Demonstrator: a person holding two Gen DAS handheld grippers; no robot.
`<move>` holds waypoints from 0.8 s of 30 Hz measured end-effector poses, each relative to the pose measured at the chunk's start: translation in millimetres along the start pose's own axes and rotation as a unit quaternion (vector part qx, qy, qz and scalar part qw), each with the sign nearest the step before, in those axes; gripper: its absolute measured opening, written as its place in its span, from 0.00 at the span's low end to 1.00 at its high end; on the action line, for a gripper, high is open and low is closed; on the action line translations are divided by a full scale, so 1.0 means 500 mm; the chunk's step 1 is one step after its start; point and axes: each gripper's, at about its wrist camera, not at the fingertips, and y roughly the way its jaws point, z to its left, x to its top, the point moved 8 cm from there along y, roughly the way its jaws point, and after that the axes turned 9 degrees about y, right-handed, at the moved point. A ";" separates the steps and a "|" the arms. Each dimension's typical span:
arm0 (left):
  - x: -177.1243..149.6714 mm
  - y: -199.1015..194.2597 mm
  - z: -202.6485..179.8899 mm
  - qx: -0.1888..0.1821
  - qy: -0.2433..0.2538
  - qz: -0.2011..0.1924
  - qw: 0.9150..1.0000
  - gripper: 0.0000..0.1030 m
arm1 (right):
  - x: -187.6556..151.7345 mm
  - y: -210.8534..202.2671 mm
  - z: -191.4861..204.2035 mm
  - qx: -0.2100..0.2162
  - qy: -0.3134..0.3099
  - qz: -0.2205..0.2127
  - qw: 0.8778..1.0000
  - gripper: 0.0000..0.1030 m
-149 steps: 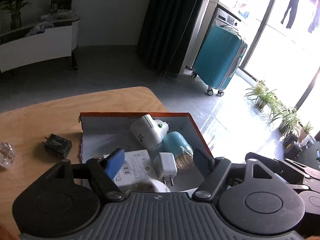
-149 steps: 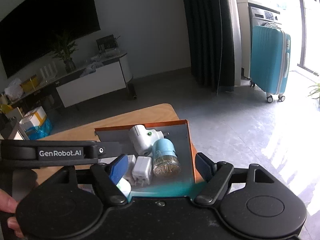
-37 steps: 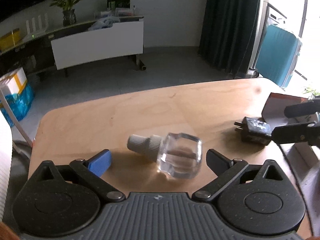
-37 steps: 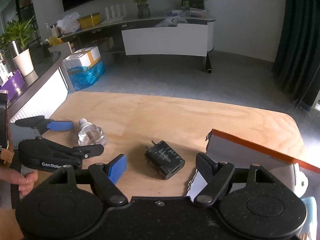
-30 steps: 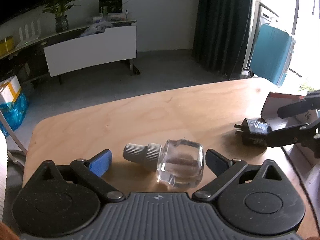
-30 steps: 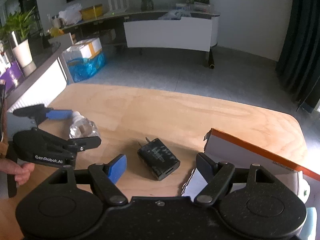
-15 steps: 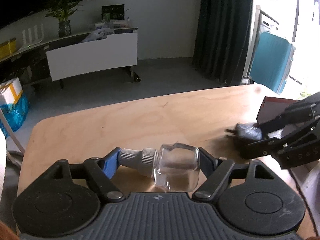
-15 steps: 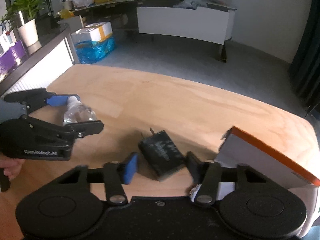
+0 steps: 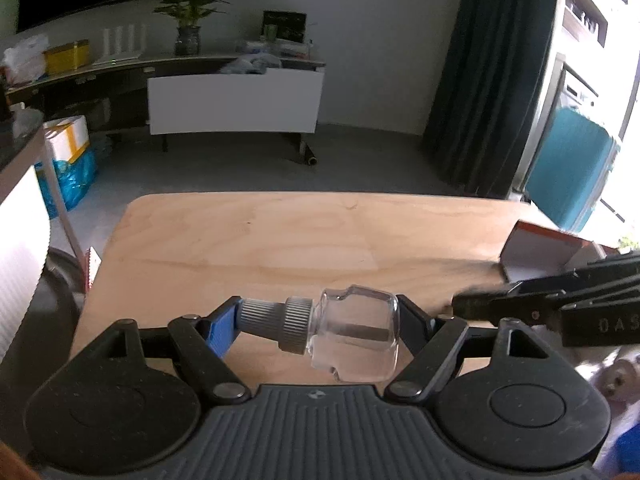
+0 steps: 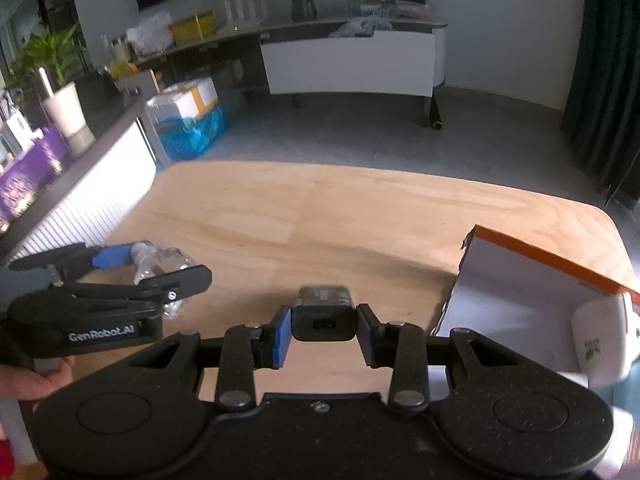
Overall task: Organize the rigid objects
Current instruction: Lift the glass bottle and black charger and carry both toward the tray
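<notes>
the left claw (image 9: 318, 320) is clamped on a clear glass bottle (image 9: 354, 334) that lies sideways between its pads, the grey ribbed cap (image 9: 276, 322) pressed against the blue pad on the left and the glass base against the black pad on the right; the bottle sits above the near left part of the wooden bench (image 9: 304, 232). in the right wrist view the same claw (image 10: 156, 262) shows at the left edge, with a person's hand (image 10: 28, 384) under its handle. the right claw (image 10: 323, 332) is narrow and gripping a black charger (image 10: 323, 318) by its two sides, the port end facing near and the rest pointing far, over the middle of the bench. to the right stands an open box with an orange rim (image 10: 536, 254), on the right side of the bench, and a white plug-in device (image 10: 600, 340) lies inside it near the right edge. the box also shows in the left wrist view (image 9: 540, 250), just beyond the dark arms of the right claw.
</notes>
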 end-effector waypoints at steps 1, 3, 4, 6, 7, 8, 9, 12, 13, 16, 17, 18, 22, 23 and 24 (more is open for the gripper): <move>0.001 -0.010 -0.001 0.002 -0.003 -0.002 1.000 0.78 | -0.003 -0.010 0.004 0.001 0.004 -0.004 1.000 0.41; 0.000 -0.031 -0.008 0.003 -0.013 -0.002 1.000 0.78 | -0.012 -0.031 0.010 0.007 0.015 -0.008 1.000 0.41; -0.002 -0.042 -0.014 0.003 -0.014 -0.003 1.000 0.78 | -0.018 -0.040 0.013 0.009 0.017 -0.010 1.000 0.41; -0.005 -0.068 -0.021 0.009 -0.022 -0.006 1.000 0.78 | -0.027 -0.063 0.019 0.009 0.021 -0.018 1.000 0.41; -0.007 -0.077 -0.024 0.009 -0.027 -0.007 1.000 0.78 | -0.030 -0.075 0.021 0.010 0.024 -0.023 0.999 0.41; -0.009 -0.088 -0.027 0.009 -0.032 -0.008 0.999 0.78 | -0.035 -0.087 0.021 0.013 0.028 -0.028 0.999 0.41; -0.010 -0.100 -0.031 0.012 -0.034 -0.010 0.999 0.78 | -0.039 -0.099 0.022 0.014 0.032 -0.031 0.999 0.41; -0.013 -0.127 -0.035 0.015 -0.046 -0.011 0.999 0.78 | -0.049 -0.134 0.020 0.017 0.044 -0.045 0.998 0.41; -0.014 -0.133 -0.037 0.017 -0.047 -0.010 0.999 0.78 | -0.052 -0.145 0.020 0.019 0.047 -0.048 0.998 0.41; -0.017 -0.152 -0.050 0.018 -0.048 -0.013 0.999 0.78 | -0.061 -0.175 0.020 0.020 0.050 -0.059 0.997 0.41; -0.018 -0.158 -0.054 0.018 -0.047 -0.013 0.999 0.78 | -0.064 -0.185 0.020 0.020 0.050 -0.062 0.997 0.41; -0.017 -0.163 -0.059 0.019 -0.047 -0.015 0.999 0.78 | -0.065 -0.193 0.020 0.019 0.050 -0.066 0.996 0.41; -0.016 -0.183 -0.079 0.019 -0.043 -0.019 0.999 0.78 | -0.073 -0.223 0.018 0.014 0.051 -0.077 0.996 0.41; -0.015 -0.188 -0.083 0.017 -0.044 -0.021 0.999 0.78 | -0.075 -0.230 0.017 0.013 0.051 -0.080 0.995 0.41; -0.014 -0.192 -0.087 0.016 -0.044 -0.022 0.999 0.78 | -0.079 -0.238 0.017 0.013 0.050 -0.082 0.995 0.41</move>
